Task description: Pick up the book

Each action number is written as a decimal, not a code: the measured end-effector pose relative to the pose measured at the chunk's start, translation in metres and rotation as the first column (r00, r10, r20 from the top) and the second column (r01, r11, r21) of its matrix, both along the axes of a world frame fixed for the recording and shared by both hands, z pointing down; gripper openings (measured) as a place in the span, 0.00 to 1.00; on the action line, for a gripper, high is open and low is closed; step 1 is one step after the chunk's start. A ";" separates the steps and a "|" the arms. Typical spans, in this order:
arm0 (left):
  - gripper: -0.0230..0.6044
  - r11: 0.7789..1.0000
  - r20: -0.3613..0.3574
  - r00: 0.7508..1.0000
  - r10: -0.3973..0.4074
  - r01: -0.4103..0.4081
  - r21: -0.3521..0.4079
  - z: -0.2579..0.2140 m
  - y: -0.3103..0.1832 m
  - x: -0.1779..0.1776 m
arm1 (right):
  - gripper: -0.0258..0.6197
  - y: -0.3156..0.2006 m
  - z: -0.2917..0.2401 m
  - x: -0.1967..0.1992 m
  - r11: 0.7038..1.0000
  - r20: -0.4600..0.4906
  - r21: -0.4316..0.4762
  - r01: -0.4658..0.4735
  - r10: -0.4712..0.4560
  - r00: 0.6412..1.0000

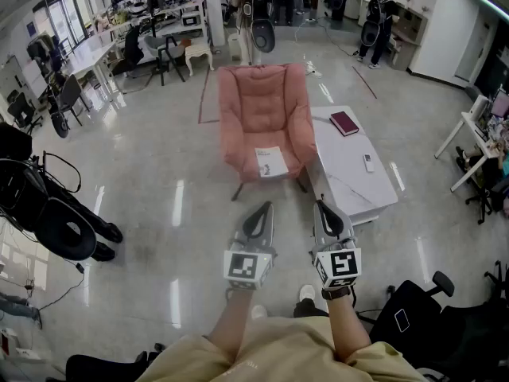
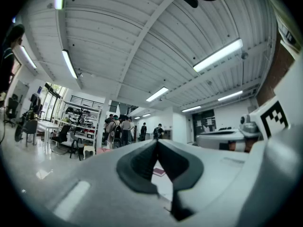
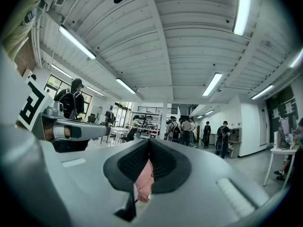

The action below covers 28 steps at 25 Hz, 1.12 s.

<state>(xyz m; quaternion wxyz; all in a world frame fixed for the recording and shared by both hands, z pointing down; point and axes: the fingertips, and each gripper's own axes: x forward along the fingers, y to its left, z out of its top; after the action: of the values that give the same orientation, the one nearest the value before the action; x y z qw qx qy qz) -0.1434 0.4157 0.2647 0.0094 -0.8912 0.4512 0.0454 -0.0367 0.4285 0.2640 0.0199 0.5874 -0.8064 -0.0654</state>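
A dark red book (image 1: 343, 122) lies on the far end of a low white table (image 1: 342, 177). A white booklet (image 1: 271, 162) rests on the seat of a pink armchair (image 1: 262, 110). Both grippers are held level, side by side, short of the chair and table. My left gripper (image 1: 266, 206) is shut with nothing in it, and so is my right gripper (image 1: 320, 204). In the left gripper view the shut left gripper (image 2: 156, 141) frames the red book (image 2: 159, 172). In the right gripper view the shut right gripper (image 3: 149, 141) frames the pink armchair (image 3: 144, 179).
A white remote (image 1: 368, 162) lies on the table near its right edge. Black office chairs (image 1: 433, 309) stand at the lower right, black gear (image 1: 56, 221) at the left. Desks (image 1: 477, 146) line the right wall. Several people (image 1: 258, 2) stand at the back.
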 end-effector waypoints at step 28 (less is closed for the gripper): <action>0.04 0.992 0.077 0.993 -0.085 0.091 -0.084 0.039 -0.176 0.178 | 0.05 -0.202 0.049 0.176 0.982 0.234 -0.073 0.173 -0.152 0.960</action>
<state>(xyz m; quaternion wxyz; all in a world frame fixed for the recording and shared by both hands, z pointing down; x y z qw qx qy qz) 0.0348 0.2401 0.3036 -0.0109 -0.8710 0.4910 -0.0075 0.1397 0.2266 0.3133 -0.0509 0.5212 -0.8511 0.0385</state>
